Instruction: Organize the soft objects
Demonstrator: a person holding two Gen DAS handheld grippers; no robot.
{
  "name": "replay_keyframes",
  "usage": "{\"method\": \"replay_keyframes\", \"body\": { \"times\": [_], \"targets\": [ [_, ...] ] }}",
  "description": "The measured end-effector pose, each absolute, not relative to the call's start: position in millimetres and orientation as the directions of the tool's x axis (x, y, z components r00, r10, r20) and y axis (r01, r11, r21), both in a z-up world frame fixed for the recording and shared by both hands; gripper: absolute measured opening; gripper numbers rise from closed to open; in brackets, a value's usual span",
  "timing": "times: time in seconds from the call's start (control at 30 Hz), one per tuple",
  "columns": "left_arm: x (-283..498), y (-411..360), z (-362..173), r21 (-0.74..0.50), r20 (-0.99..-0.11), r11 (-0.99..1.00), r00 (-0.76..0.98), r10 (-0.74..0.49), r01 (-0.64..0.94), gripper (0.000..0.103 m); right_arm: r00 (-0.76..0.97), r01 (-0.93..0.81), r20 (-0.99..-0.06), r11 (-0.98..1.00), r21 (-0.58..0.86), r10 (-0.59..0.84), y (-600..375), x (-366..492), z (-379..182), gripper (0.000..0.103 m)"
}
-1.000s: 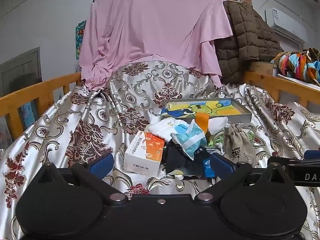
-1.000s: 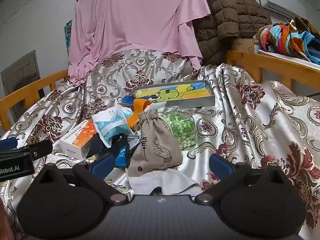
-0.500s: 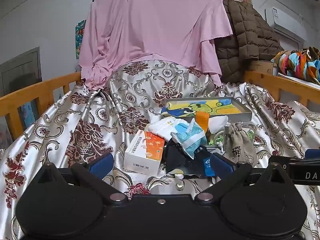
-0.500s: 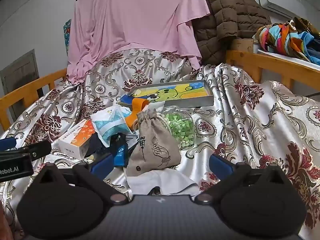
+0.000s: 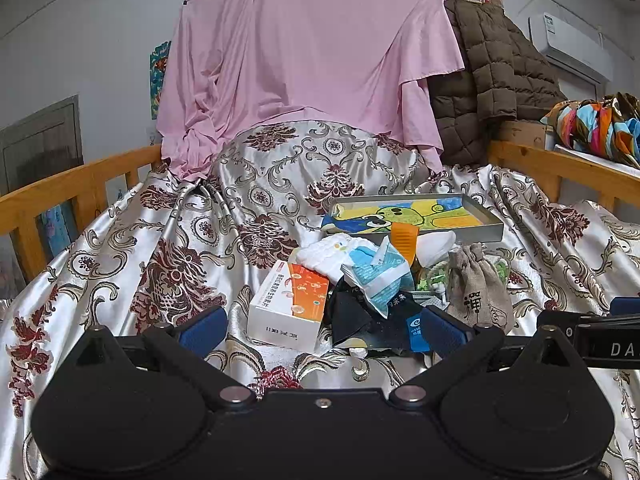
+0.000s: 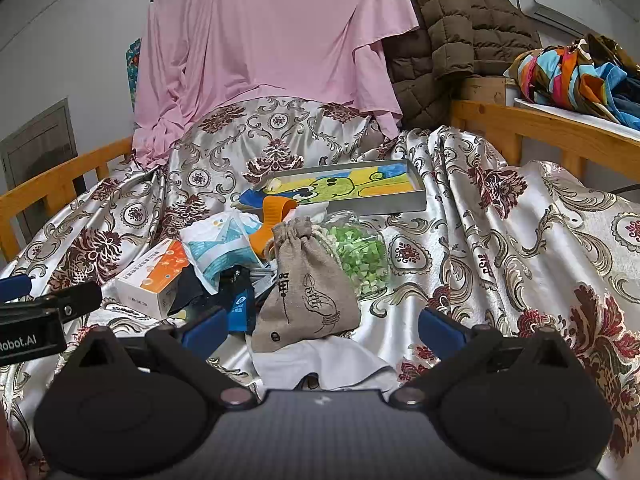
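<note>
A pile of small items lies on a satin bedspread. A grey drawstring pouch point(image 6: 306, 284) stands at its front, also in the left wrist view point(image 5: 478, 290). Behind it lie a clear bag of green pieces point(image 6: 358, 260), a blue-white packet point(image 6: 220, 246), an orange-white box point(image 5: 290, 306), a dark cloth point(image 5: 356, 314) and a white cloth point(image 6: 324, 362). A tray with a cartoon picture point(image 6: 344, 188) sits behind the pile. My right gripper point(image 6: 320, 328) is open, just short of the pouch. My left gripper point(image 5: 320, 326) is open, just short of the box.
Wooden rails point(image 5: 72, 188) run along both sides of the bed. A pink sheet point(image 5: 304, 60) and a brown padded jacket point(image 6: 452, 28) hang at the back. Colourful fabric point(image 6: 576, 76) lies on a shelf at the right.
My right gripper has edged a little closer to the pouch. My left gripper has hardly moved.
</note>
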State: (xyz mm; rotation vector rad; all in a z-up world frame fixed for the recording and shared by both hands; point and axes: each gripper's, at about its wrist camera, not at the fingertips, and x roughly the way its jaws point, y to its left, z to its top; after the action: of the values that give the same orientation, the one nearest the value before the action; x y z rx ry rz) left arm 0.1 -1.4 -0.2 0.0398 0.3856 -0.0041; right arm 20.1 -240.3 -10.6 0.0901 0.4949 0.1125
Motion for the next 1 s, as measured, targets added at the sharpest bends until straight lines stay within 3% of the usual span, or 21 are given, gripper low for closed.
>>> {"method": "replay_keyframes", "body": {
  "times": [1.0],
  "targets": [
    [0.2,-1.5,-0.2,0.040,-0.377,0.999,0.926,0.004,0.012,0.102,0.870,-0.090,-0.474,0.989,0.114,0.134,-242.7,21.1,-12.9,0.103]
  ]
}}
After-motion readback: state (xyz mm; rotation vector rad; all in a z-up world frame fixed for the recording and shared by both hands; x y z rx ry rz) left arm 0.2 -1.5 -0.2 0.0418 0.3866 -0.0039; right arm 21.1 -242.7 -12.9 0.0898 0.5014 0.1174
